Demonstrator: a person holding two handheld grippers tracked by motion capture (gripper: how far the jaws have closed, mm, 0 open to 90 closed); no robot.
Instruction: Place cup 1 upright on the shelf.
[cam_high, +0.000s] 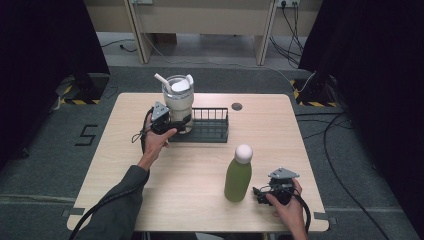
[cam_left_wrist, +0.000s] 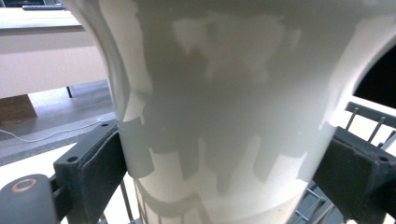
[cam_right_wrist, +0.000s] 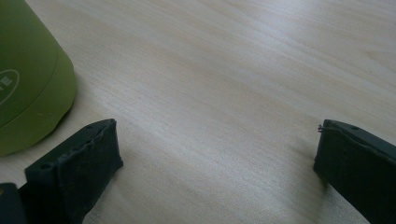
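1. High view: tabletop of pale wood (cam_high: 200, 170) carries a black wire rack (cam_high: 210, 127) near its far edge, and a cream tumbler (cam_high: 179, 102) with a clear lid and a white straw stands at the rack's left end. The left gripper (cam_high: 175, 125) reaches in from the left and sits against the tumbler's lower body, with the person's left hand (cam_high: 156, 141) behind it. Toward the near right, a green bottle (cam_high: 238, 176) with a round white cap stands upright. The right gripper (cam_high: 261, 192) lies low just beside the bottle's base, held by the right hand (cam_high: 287, 205); whether it touches the bottle cannot be told from here.

2. Left gripper view: tumbler (cam_left_wrist: 224, 107) sits between the 2 black jaws, whose pads press on its left and right sides, so the tongs pinch it. Thin bars of the wire rack (cam_left_wrist: 369, 123) show at the right edge and below the tumbler.

3. Right gripper view: 2 jaws stand spread wide over bare wood (cam_right_wrist: 224, 84), gripping nothing. The green bottle (cam_right_wrist: 32, 74) rises at the left edge, outside the left jaw and close to it, not between the jaws.
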